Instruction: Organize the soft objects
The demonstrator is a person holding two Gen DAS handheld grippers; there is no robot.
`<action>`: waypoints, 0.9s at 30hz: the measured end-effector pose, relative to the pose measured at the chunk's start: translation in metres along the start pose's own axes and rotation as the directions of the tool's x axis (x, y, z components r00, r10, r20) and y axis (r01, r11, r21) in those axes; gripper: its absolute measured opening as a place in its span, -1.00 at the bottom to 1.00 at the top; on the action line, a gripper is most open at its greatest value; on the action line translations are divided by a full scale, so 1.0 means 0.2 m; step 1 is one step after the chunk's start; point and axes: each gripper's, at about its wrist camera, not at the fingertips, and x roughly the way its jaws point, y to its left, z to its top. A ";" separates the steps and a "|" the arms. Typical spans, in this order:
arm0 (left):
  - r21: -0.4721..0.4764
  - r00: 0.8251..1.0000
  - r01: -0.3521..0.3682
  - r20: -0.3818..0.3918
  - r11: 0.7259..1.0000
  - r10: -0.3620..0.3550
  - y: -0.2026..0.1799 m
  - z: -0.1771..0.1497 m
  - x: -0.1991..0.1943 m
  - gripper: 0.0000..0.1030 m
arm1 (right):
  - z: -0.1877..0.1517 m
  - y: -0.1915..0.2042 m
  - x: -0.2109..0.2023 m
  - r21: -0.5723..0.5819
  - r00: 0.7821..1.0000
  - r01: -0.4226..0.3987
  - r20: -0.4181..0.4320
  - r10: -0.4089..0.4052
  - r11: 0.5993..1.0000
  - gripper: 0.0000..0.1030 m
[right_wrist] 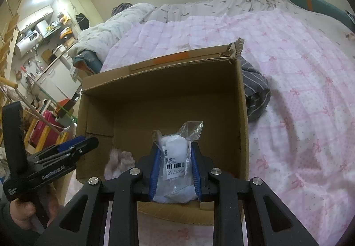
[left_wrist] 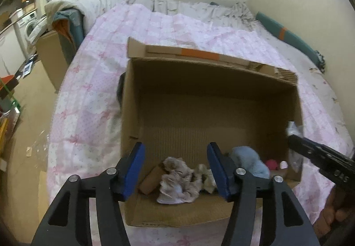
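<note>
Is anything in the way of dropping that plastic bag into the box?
Nothing visible blocks it. The right gripper holds the plastic bag over the open cardboard box, whose floor ahead is bare; the crumpled cloth lies aside.

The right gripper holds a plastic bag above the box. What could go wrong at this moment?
1. The right gripper pinches the clear plastic bag by its slippery film, so it may slide out before it is low inside the cardboard box.
2. The open left gripper hovers over the beige cloth in the same box; the two grippers could collide.
3. The box stands on a soft pink quilt and may tip if pushed.
</note>
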 end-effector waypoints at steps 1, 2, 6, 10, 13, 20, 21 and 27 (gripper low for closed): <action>0.010 1.000 0.002 0.001 1.000 -0.002 -0.01 0.00 0.00 0.16 | 0.00 0.00 0.00 0.002 1.000 -0.001 0.000 0.001 1.000 -0.48; 0.017 1.000 -0.005 0.000 1.000 0.005 -0.02 0.00 -0.01 0.26 | 0.00 0.00 0.00 0.004 1.000 -0.002 0.000 0.002 1.000 -0.48; 0.046 0.999 -0.037 0.009 0.998 0.037 -0.05 0.00 -0.01 0.32 | 0.01 0.00 0.00 0.003 1.000 -0.005 0.005 0.005 1.000 -0.48; 0.062 0.999 -0.052 0.002 0.997 0.052 -0.06 0.00 -0.01 0.35 | 0.01 -0.01 -0.01 0.012 1.000 -0.019 0.011 0.019 1.000 -0.32; 0.067 0.999 -0.043 0.000 0.997 0.043 -0.06 -0.01 -0.01 0.35 | 0.01 -0.02 -0.02 0.044 0.999 -0.041 0.022 0.040 0.998 0.58; 0.045 0.998 -0.046 0.035 0.998 0.044 -0.04 0.01 -0.07 0.35 | 0.04 -0.03 -0.06 0.065 0.997 -0.059 0.056 0.056 0.996 0.84; 0.040 0.997 -0.047 0.055 0.998 0.045 -0.03 0.01 -0.10 0.35 | 0.04 -0.03 -0.07 0.068 0.996 -0.057 0.066 0.052 0.996 0.88; -0.017 0.989 -0.080 0.124 0.997 0.082 0.04 0.01 -0.29 0.35 | 0.07 0.00 -0.18 0.058 0.991 -0.070 0.114 0.064 0.996 0.95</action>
